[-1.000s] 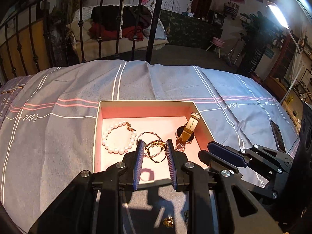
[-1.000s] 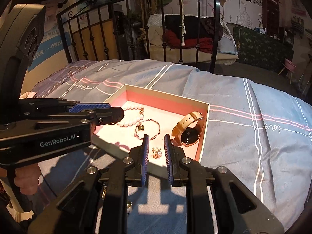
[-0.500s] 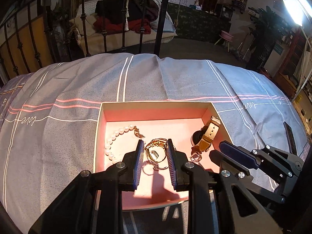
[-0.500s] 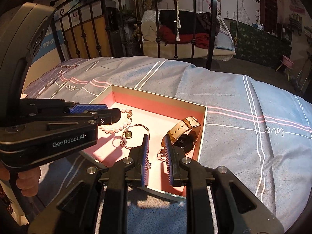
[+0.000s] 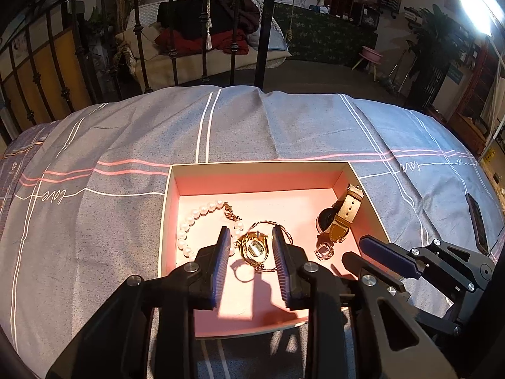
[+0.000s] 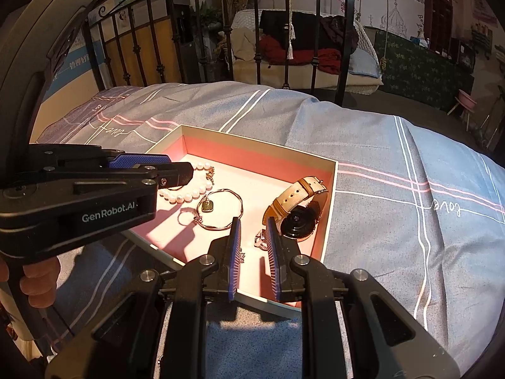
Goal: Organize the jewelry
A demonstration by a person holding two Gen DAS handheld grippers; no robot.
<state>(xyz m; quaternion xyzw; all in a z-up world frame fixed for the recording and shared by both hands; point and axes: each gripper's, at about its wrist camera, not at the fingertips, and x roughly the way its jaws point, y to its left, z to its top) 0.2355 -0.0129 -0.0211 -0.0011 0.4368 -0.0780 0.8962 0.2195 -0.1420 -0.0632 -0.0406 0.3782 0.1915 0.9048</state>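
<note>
Left wrist view shows your left gripper (image 5: 252, 246) over the box (image 5: 258, 165) on the bed (image 5: 94, 145), fingers spread around a gold bangle (image 5: 254, 248) without touching it. Pearls (image 5: 192, 221) lie at 10 o'clock, the watch (image 5: 339, 218) at 2 o'clock. Your right gripper (image 6: 254, 233) hovers fingers apart, holding nothing, beside a small ring (image 6: 260, 238).

Left claw (image 5: 251, 252) fingers parted, empty, pointing forward and down. Right claw (image 6: 252, 243) also parted with a narrower gap, nothing gripped, just beside left claw. Person's fingers (image 6: 39, 276) wrap left claw's handle.
</note>
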